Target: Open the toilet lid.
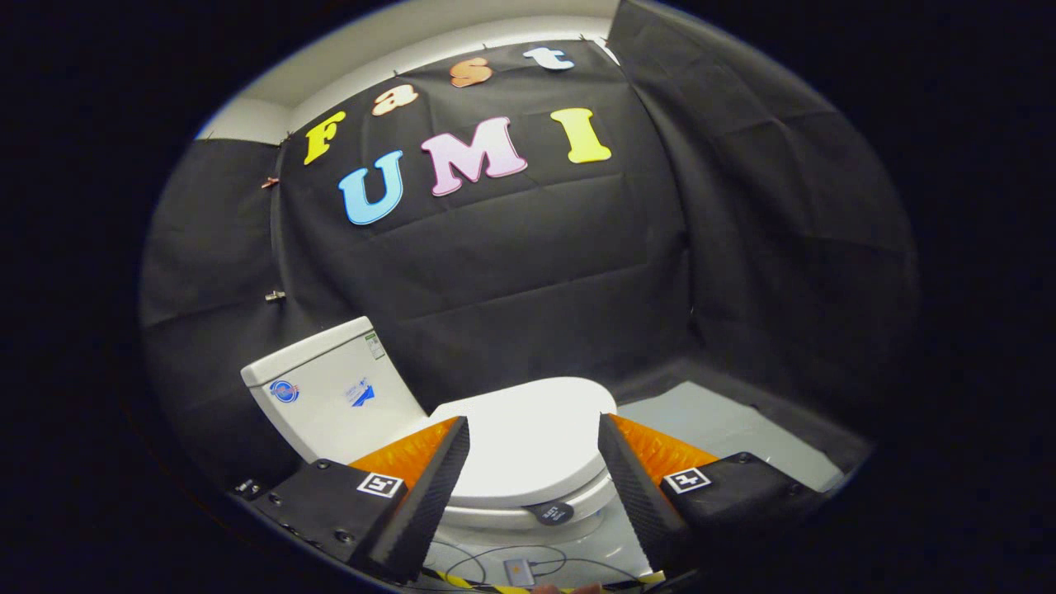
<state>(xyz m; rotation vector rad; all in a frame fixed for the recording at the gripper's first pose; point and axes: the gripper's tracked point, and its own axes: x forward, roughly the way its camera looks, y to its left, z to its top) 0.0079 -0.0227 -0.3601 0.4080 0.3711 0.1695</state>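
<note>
Glossy white ceramic toilet, its smooth rounded toilet lid (528, 441) lying flat and closed at lower centre. Boxy tank (330, 396) stands lower left. Ridged gripper (535, 466) fingers spread open, touching nothing.

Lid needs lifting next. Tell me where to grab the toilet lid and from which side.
Take the toilet lid by its rounded front edge, opposite the tank, probably coming in low from the front. The lid lies shut and flat on the bowl, so that overhanging lip looks like the only graspable part. The gripper is open, its fingers apart above the lid.
</note>
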